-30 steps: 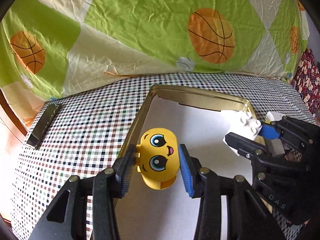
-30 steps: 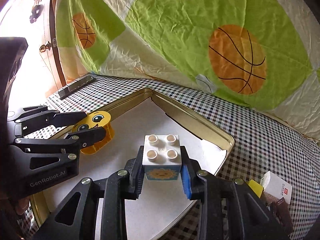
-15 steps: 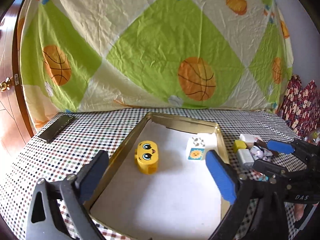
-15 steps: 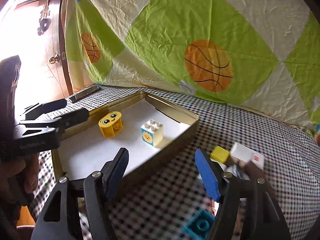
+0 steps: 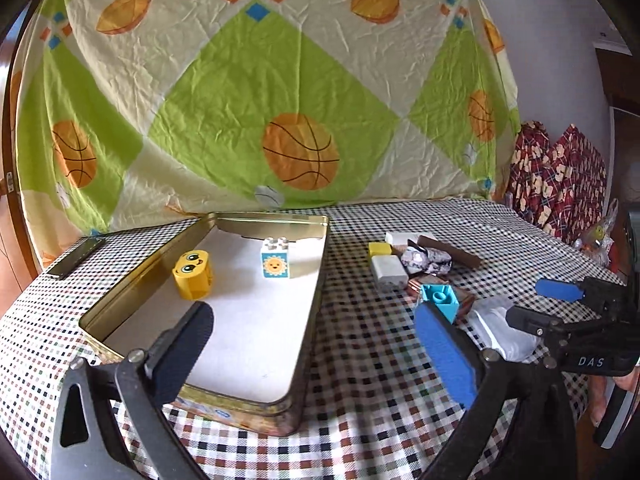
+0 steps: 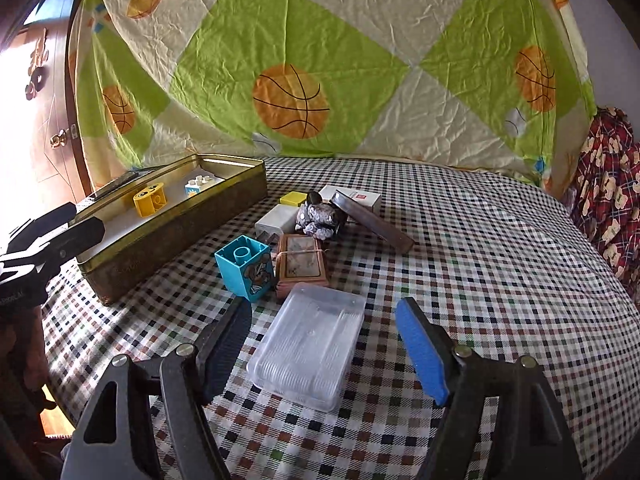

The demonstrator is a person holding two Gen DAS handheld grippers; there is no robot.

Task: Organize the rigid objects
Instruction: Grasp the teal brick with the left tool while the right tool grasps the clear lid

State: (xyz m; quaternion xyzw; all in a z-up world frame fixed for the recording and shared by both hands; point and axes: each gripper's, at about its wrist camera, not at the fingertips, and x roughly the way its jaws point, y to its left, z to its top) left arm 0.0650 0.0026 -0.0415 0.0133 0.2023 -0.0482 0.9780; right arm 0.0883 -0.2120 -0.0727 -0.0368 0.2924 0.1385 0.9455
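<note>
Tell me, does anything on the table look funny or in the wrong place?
The yellow smiley-face toy block lies tipped on its side in the gold metal tin, while the white sun-picture block stands upright. The teal toy block and a jumbled heap of small things sit outside the tin on the checked tablecloth.

A lived-in home room: ahead of the jaws a table under a checked cloth (image 6: pixel 460 240) carries toy bricks and a gold tin (image 5: pixel 312 320), backed by a basketball-print bedsheet (image 5: pixel 280 100), with a wooden door (image 6: pixel 48 128) at left.
</note>
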